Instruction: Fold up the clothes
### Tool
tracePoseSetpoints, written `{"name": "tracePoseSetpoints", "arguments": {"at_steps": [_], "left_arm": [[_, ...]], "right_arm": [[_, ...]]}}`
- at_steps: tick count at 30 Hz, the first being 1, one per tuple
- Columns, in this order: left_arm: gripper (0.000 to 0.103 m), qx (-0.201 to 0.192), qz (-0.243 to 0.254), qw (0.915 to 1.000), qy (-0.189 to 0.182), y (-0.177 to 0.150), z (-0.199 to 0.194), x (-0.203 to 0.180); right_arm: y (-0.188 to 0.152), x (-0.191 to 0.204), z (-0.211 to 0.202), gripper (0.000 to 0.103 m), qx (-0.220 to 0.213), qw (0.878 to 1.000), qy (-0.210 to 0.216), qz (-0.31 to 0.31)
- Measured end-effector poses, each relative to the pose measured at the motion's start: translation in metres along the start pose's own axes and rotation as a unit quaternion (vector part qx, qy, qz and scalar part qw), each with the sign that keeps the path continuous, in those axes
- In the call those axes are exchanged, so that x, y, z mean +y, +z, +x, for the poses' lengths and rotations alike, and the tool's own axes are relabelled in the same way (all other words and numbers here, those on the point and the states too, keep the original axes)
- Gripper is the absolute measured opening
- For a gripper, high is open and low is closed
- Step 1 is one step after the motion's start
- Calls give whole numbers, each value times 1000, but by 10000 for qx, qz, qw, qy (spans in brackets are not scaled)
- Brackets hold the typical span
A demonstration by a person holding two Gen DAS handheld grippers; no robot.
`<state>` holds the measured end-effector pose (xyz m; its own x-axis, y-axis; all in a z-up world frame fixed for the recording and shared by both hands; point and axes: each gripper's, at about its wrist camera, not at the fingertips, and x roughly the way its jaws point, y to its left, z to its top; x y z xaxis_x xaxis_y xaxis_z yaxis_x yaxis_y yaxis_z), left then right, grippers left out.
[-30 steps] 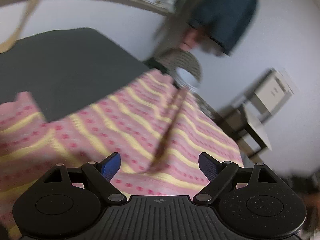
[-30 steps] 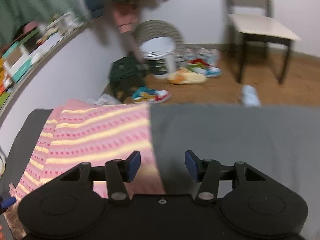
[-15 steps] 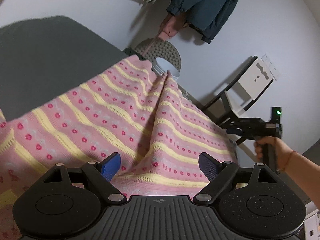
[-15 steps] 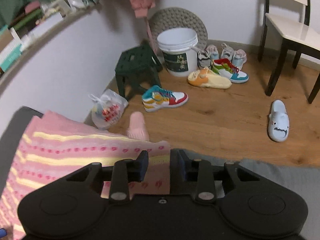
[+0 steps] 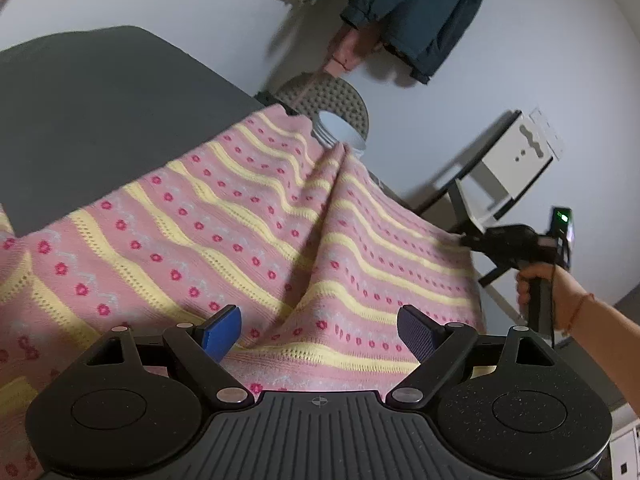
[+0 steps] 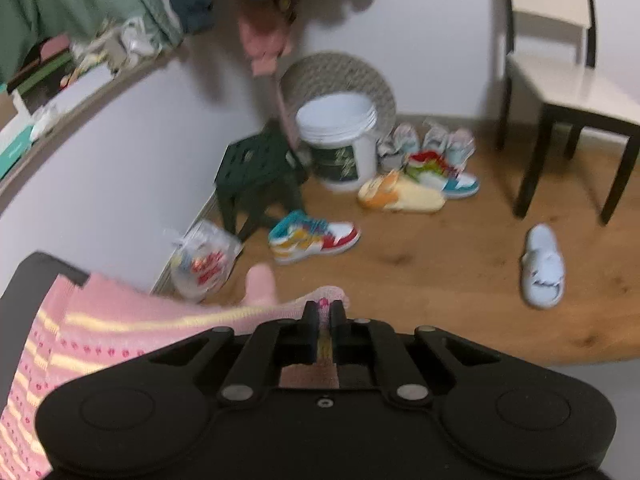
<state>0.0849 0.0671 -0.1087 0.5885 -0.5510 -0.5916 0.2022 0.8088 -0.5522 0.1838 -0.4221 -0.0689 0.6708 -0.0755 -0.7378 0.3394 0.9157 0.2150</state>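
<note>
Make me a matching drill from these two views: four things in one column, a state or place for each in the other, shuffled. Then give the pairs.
Things:
1. left tool
2. right tool
3. pink striped garment
4. white bucket

States or places:
A. on the floor beside a green stool
B. open, nothing between its fingers
C. spread over the dark surface
D. shut on a garment corner

Pairs: 1-B, 2-D, 3-C, 4-A

A dark grey table [image 5: 100, 120] carries the pink striped knit garment [image 5: 260, 240].
</note>
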Motion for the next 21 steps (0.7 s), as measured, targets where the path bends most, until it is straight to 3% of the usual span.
{"name": "tracePoseSetpoints", "arguments": {"at_steps": [5, 7, 9, 12, 14, 15, 18, 20, 21], "left_arm": [[86, -309, 141, 9985, 418, 3, -10, 0], [86, -457, 114, 9968, 644, 6, -13, 5], [86, -591, -108, 9946, 852, 10, -15, 14], [86, -745, -553, 9899, 1073, 13, -19, 30], [86, -813, -761, 9857, 1266, 14, -21, 39], [86, -784, -828, 9844, 1337, 14, -21, 42], [86, -547, -907, 9855, 1323, 12, -13, 44], [86, -439, -799, 9889, 1174, 9, -9, 38], [86, -405, -701, 9903, 1128, 8, -7, 34]], "right_arm": [[-2, -25, -12, 6, -259, 9979, -540, 252], [-7, -33, -3, 6, -162, 9947, -929, 415], [-17, -41, 8, 6, 18, 9903, -1275, 558], [-12, -26, 4, 8, 12, 9885, -1464, 386], [-9, -17, 2, 18, 7, 9869, -1589, 270], [-8, -12, 0, 32, 4, 9860, -1651, 212], [-3, 3, -4, 36, -3, 9830, -1836, 38], [7, 43, -13, 40, -130, 9884, -1474, -355], [11, 67, -16, 47, -155, 9907, -1249, -512]]}}
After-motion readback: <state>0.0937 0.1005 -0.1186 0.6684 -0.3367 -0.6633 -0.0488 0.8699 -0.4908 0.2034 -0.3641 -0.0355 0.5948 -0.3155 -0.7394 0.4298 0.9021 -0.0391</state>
